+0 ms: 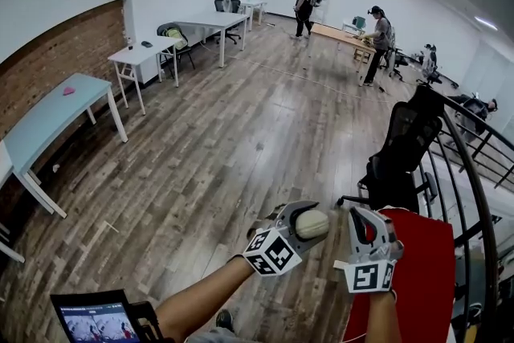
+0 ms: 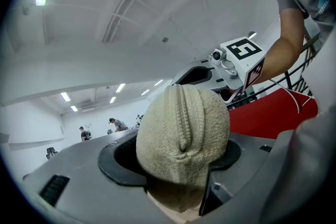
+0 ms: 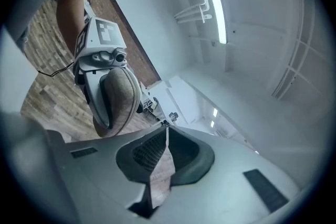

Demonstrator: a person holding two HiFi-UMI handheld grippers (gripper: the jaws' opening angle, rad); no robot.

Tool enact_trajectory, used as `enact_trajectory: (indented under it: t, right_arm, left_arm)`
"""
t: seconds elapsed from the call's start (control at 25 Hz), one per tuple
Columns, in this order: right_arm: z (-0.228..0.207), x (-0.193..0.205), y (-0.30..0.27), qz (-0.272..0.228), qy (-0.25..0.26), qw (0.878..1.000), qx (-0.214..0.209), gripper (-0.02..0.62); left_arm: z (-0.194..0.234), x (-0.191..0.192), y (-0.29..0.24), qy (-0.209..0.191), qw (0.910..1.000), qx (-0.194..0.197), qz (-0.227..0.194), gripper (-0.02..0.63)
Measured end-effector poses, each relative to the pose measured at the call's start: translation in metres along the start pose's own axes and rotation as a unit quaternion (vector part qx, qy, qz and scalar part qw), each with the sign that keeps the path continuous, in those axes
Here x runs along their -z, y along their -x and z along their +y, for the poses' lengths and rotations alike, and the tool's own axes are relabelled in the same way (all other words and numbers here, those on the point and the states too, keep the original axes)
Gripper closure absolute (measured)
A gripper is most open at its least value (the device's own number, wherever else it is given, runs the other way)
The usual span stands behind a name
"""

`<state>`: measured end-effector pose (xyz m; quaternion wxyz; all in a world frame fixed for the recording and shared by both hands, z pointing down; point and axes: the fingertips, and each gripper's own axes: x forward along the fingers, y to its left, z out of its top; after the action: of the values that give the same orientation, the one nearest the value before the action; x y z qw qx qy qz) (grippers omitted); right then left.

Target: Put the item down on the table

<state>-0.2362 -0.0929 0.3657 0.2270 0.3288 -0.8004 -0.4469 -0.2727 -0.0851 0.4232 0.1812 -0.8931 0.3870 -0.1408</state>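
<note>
**Open office, wood floor; cloth roll in left tongs, not set down**

Wood plank floor (image 1: 241,140) fills most of the head view. White desks (image 1: 213,18) stand along the far wall, a pale blue desk (image 1: 48,120) sits by the brick wall, and people work in the distance. A black office chair (image 1: 405,149) and a railing (image 1: 474,173) are on the right.

- **Left tongs** (image 1: 312,222): clamped on a beige knit cloth roll (image 2: 181,134), held up in the air over the floor. The roll fills the gap between the jaws and bulges past their tips. Its ribbed seam runs along the jaw direction, so the long axis looks in line with the tongs.
- **Right tongs** (image 3: 167,131): jaws pressed together with nothing between them, just beside the left pair and also raised.

**Key relation:** the nearest flat surface is a red tabletop (image 1: 422,277), if that is what it is. It lies low and to the right, under and beyond the right tongs. The roll is to its left, over bare floor and not above it. The right tongs sit between the roll and the red surface.

**Judgement:** the task is at the carry stage and the release is not yet done. The left arm likely has to swing right and lower while the right tongs move clear. The roll is soft, so it should settle without bouncing but may roll once let go.
</note>
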Motion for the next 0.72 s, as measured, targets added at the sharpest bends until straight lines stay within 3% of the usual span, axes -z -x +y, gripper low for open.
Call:
enact_trajectory:
  t: [0.36, 0.72]
  right_arm:
    - [0.004, -0.029, -0.085, 0.019, 0.010, 1.000, 0.016, 0.589]
    - [0.005, -0.032, -0.107, 0.022, 0.003, 1.000, 0.010, 0.589]
  left_arm:
    - [0.084, 0.035, 0.014, -0.005, 0.9996, 0.014, -0.024, 0.299]
    - [0.099, 0.050, 0.016, 0.005, 0.9997, 0.014, -0.021, 0.299]
